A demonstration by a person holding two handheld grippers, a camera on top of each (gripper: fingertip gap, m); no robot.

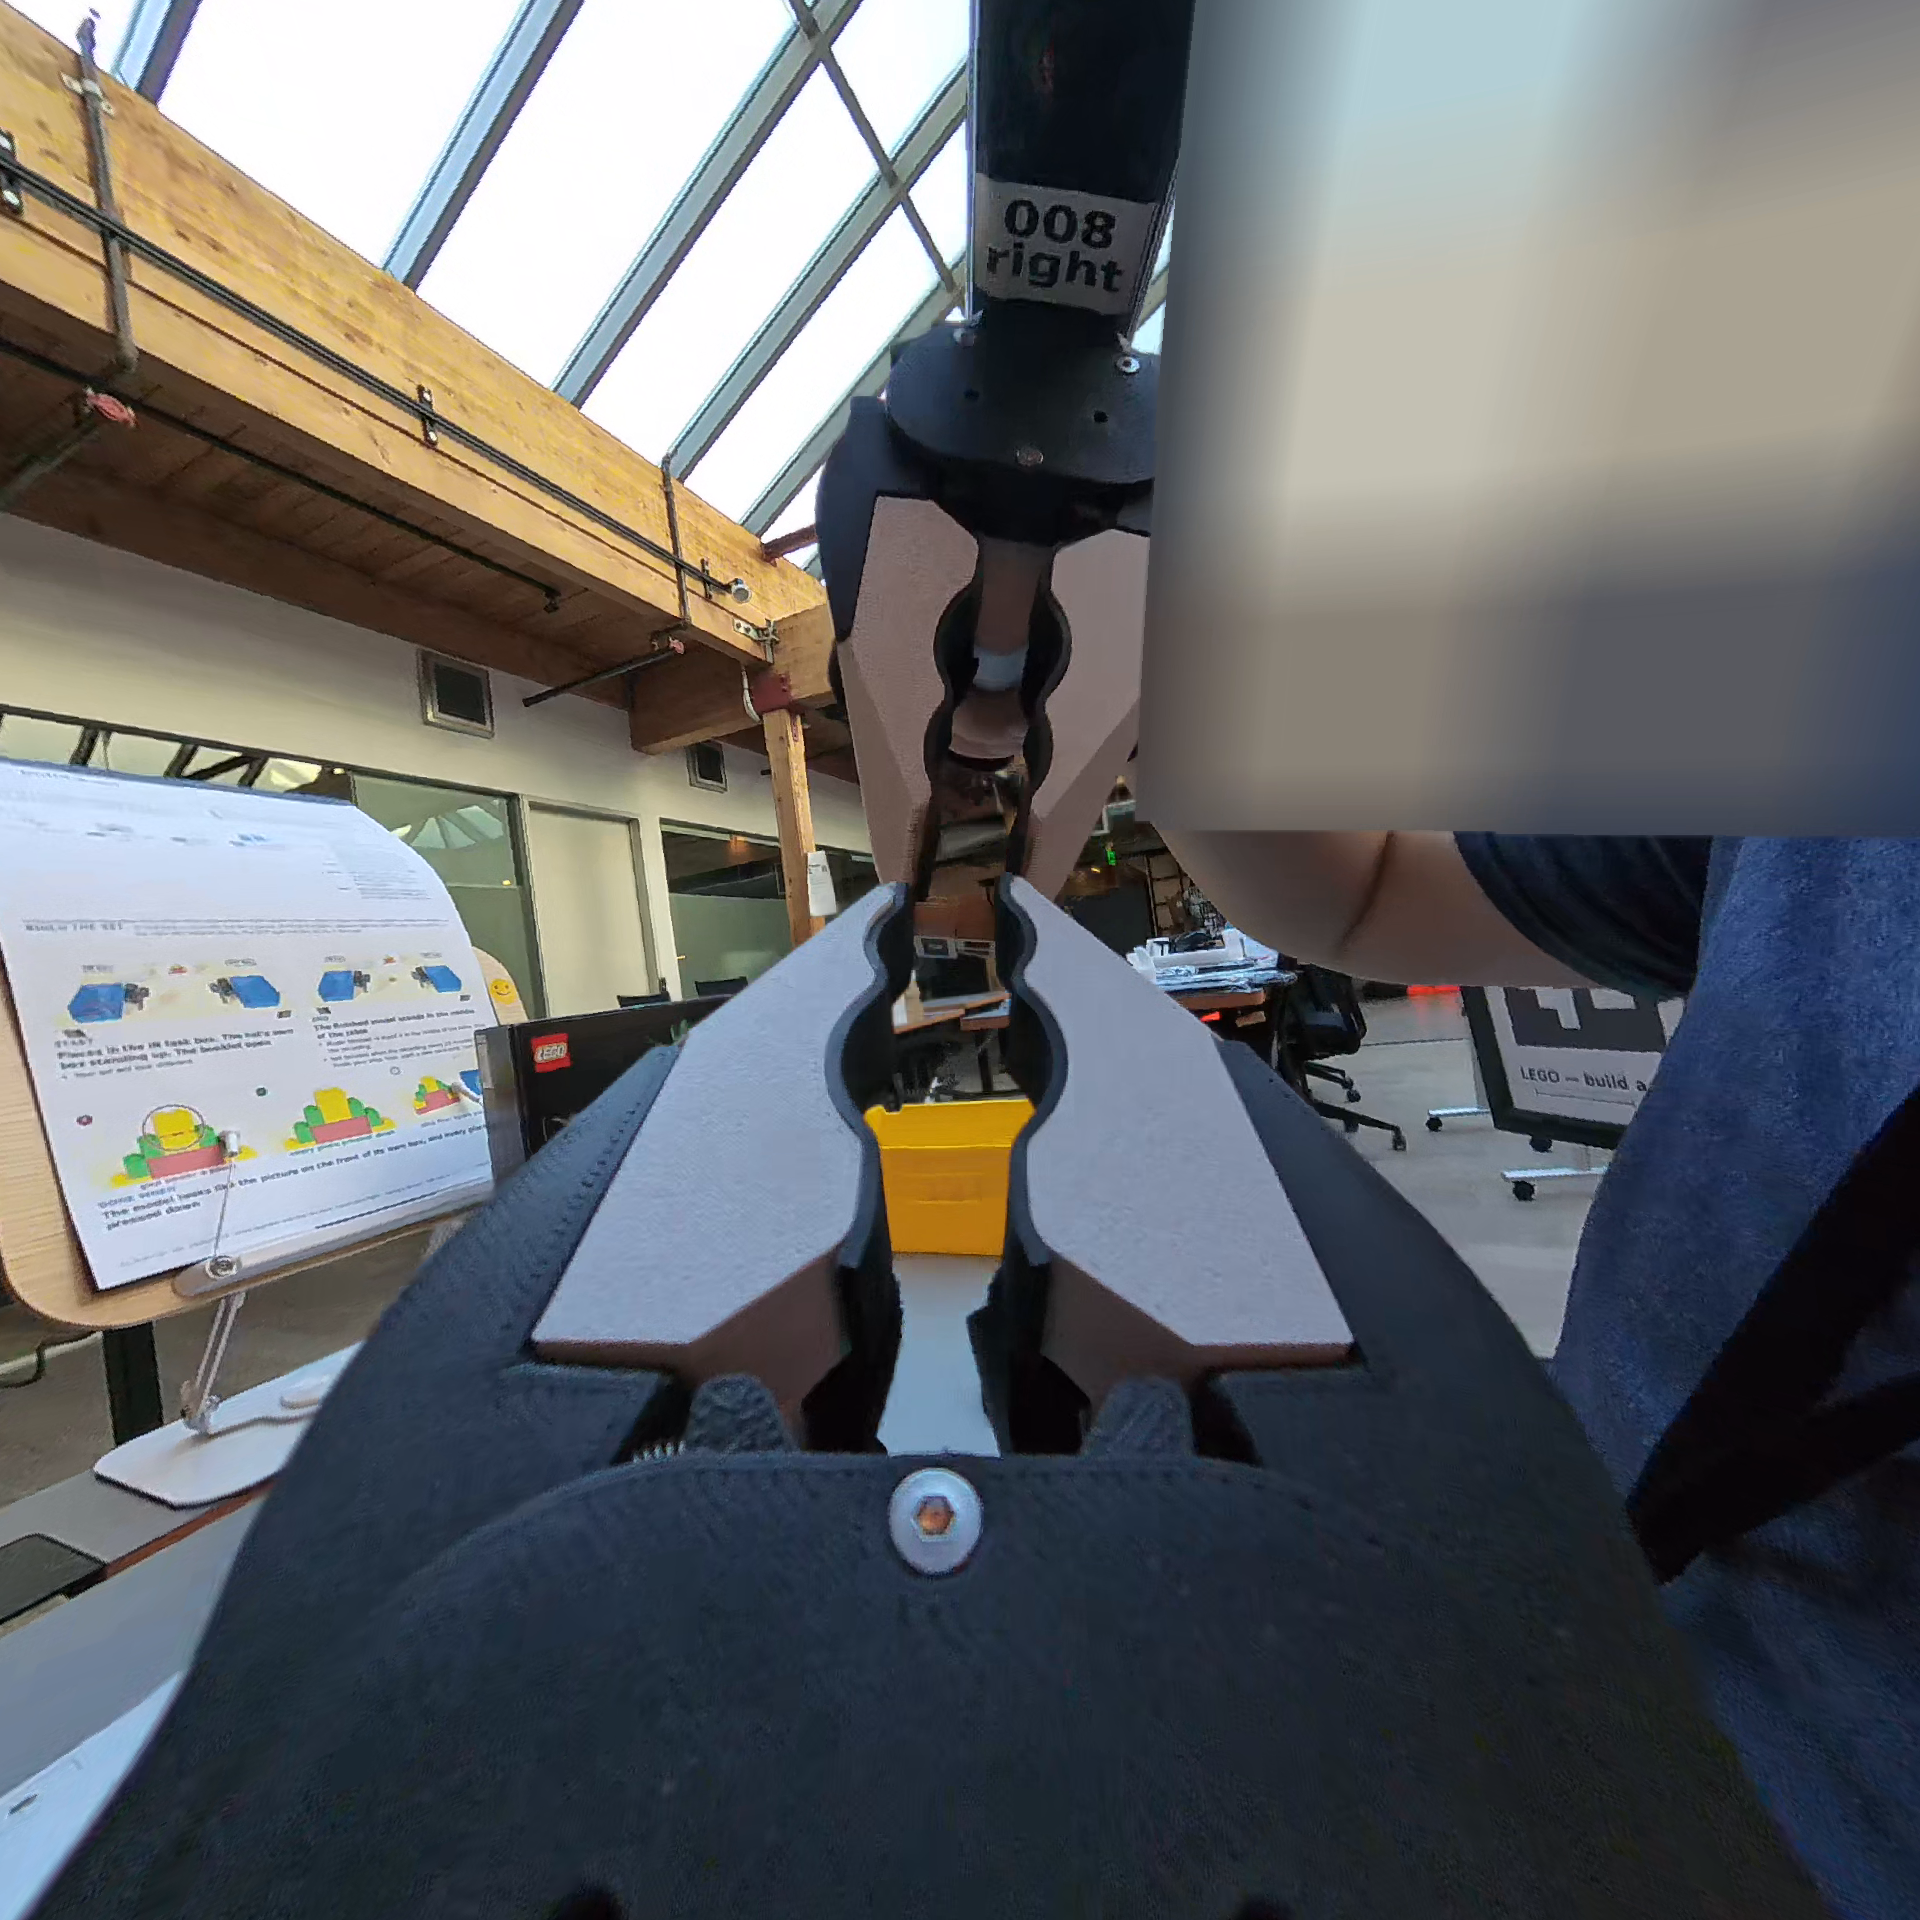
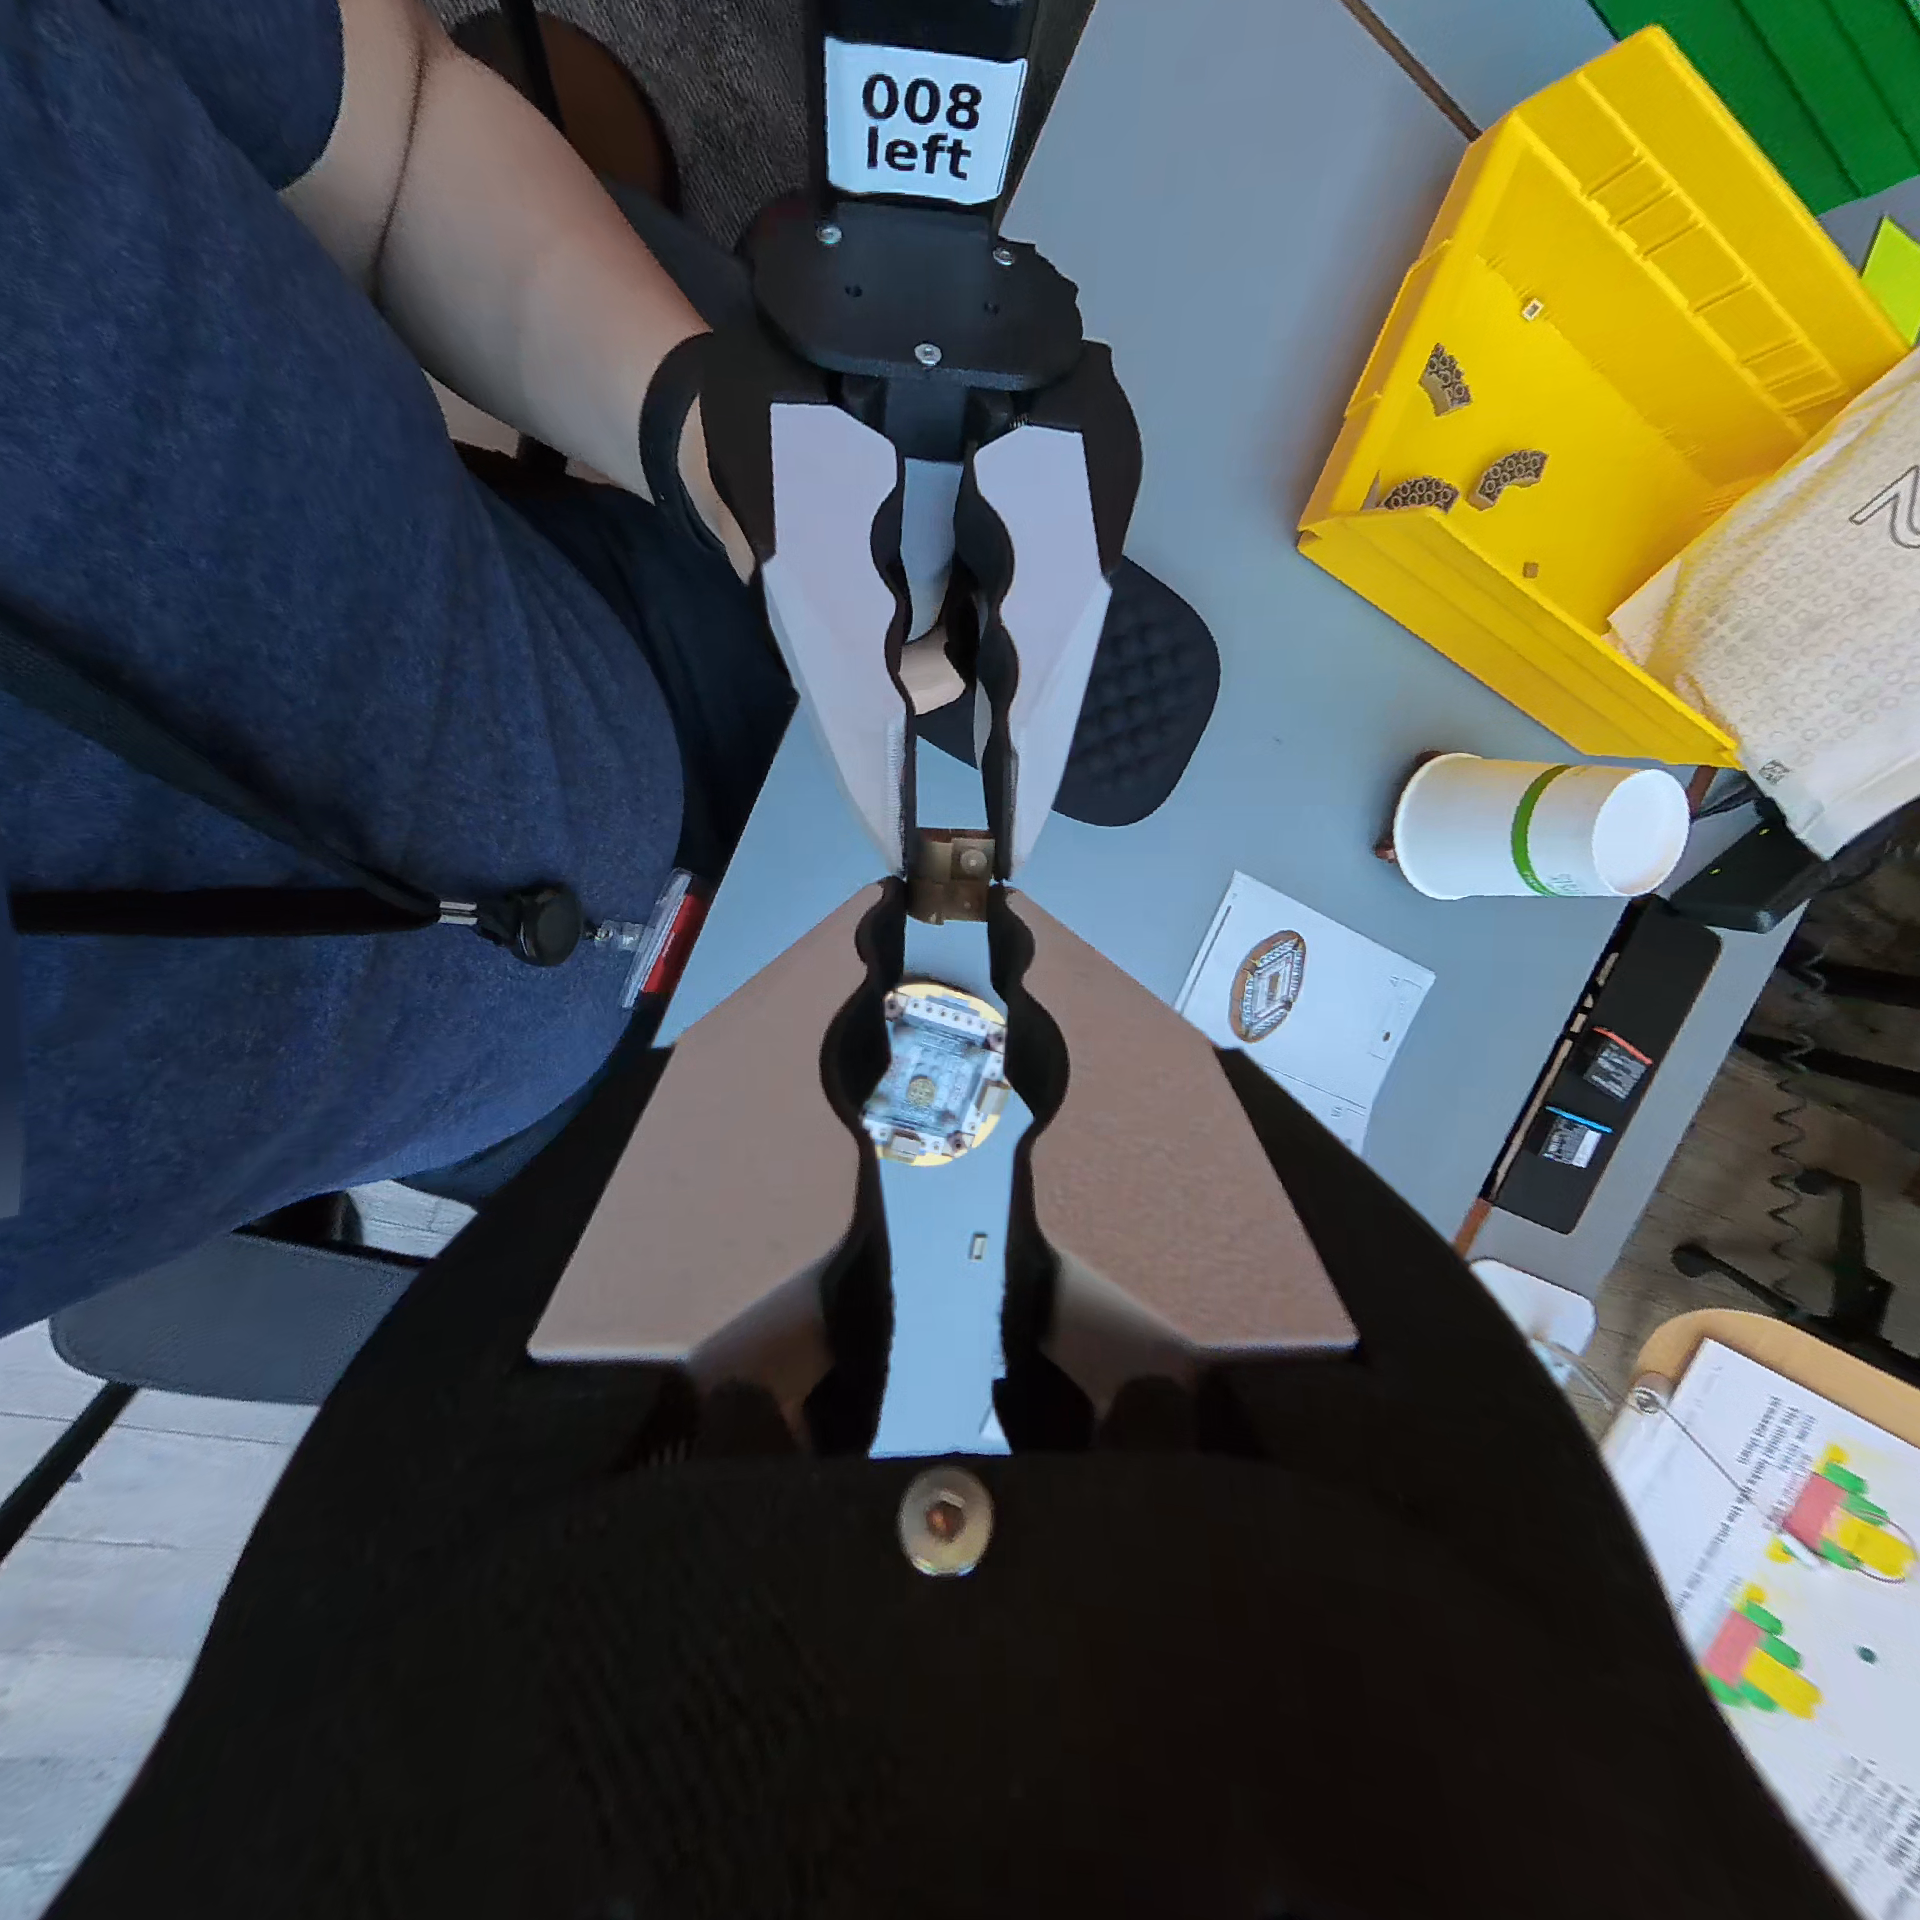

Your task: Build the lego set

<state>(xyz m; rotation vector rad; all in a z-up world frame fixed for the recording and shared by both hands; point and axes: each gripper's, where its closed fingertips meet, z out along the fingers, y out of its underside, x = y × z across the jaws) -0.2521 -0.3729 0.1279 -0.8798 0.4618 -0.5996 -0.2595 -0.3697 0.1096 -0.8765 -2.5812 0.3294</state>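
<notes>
A small brown Lego piece [image 2: 951, 878] hangs in the air between the two grippers, which meet tip to tip. My right gripper [image 2: 948, 899] is shut on its near end. My left gripper [image 2: 951, 847] comes from the far side and is shut on its far end. In the left wrist view, my left gripper [image 1: 954, 899] meets the right gripper [image 1: 968, 868], and the piece barely shows. Below on the grey table [image 2: 1195, 312] sits a round white and gold Lego model [image 2: 935, 1081], seen through the gap between the right fingers.
A yellow bin [image 2: 1621, 260] with brown curved pieces [image 2: 1507, 478] stands at the far right beside a padded envelope [image 2: 1808, 623]. A paper cup [image 2: 1538, 826] lies on its side. A printed sheet [image 2: 1309, 997], an instruction board [image 1: 239, 1018], a black Lego box [image 1: 582, 1070] and the person's arm [image 2: 520, 291] are close. My left and right fingertips are right by each other.
</notes>
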